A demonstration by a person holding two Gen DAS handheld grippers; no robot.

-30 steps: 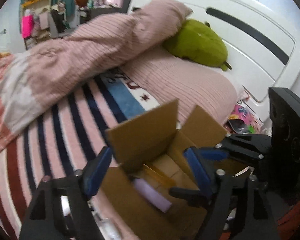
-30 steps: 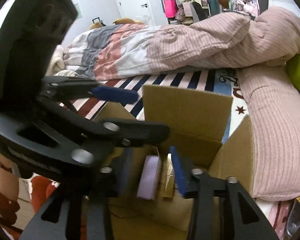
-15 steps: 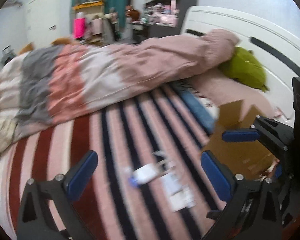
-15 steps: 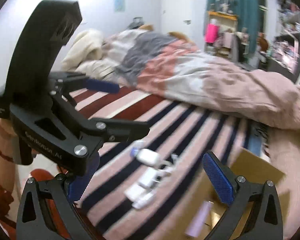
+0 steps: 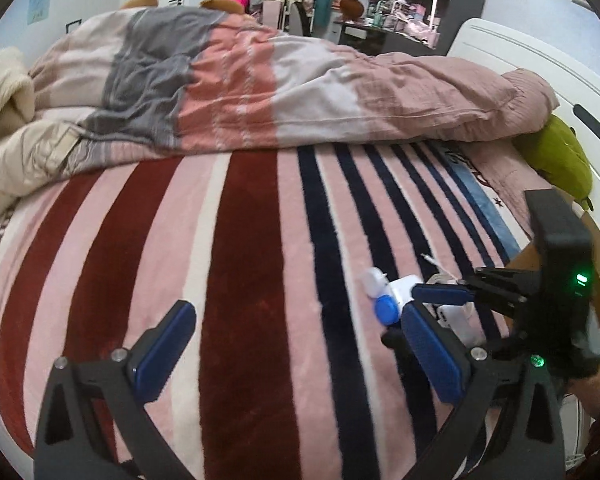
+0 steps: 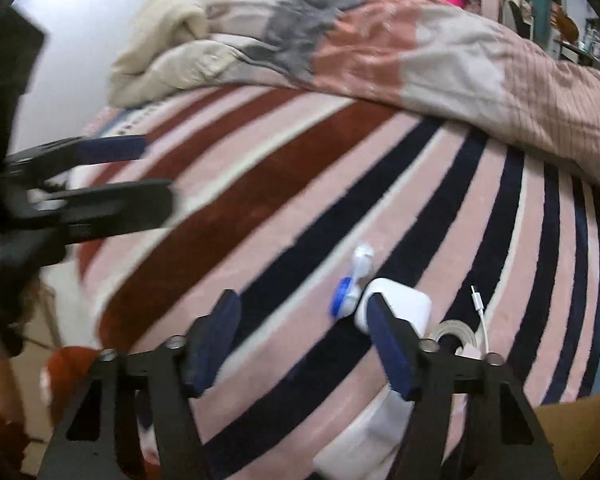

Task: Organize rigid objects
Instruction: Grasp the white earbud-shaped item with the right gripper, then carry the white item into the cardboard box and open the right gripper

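Both grippers over striped blanket. Left gripper spread wide, empty. Right gripper empty, jaws just been closing, beside white charger.

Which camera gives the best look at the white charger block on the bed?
The right wrist view. There the white charger block lies close and mostly unobstructed beside the blue-and-white case, with only a finger of the right gripper crossing its edge. In the left wrist view it sits farther off, partly hidden behind that gripper.

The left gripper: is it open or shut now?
Open. The left gripper shows its blue pads far apart, only the striped blanket between them.
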